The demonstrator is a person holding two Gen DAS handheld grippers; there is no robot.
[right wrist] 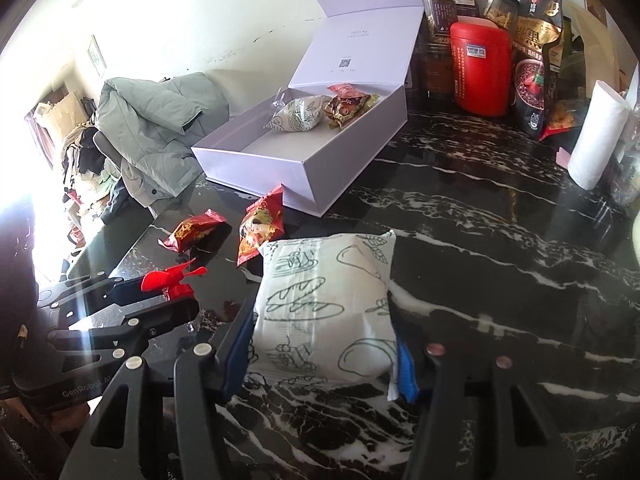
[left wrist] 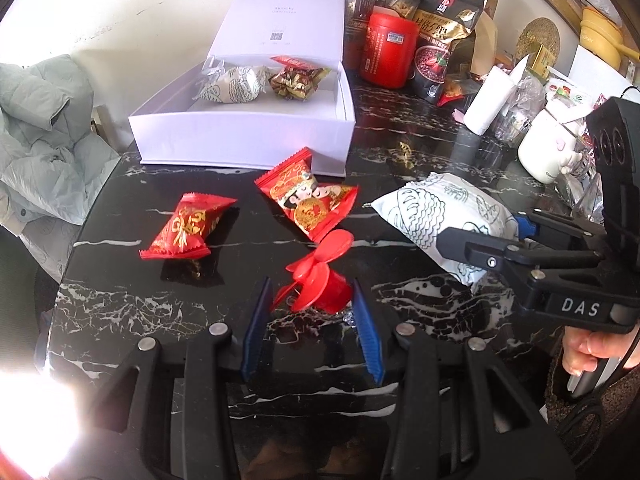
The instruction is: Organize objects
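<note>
My left gripper (left wrist: 310,290) has its blue fingers closed around a small red plastic fan toy (left wrist: 316,276) on the black marble table (left wrist: 160,308). My right gripper (right wrist: 324,320) is shut on a white bread-print packet (right wrist: 324,304), which also shows in the left wrist view (left wrist: 440,216). Two red candy packets (left wrist: 188,228) (left wrist: 310,196) lie loose on the table. An open white box (left wrist: 248,136) behind them holds a white packet (left wrist: 232,84) and a brown sweet bag (left wrist: 296,80).
A red canister (left wrist: 388,50), dark snack bags (left wrist: 440,40), jars, a paper roll (left wrist: 492,100) and a white mug (left wrist: 548,152) crowd the back right. A grey-green jacket (left wrist: 40,128) hangs at the left table edge.
</note>
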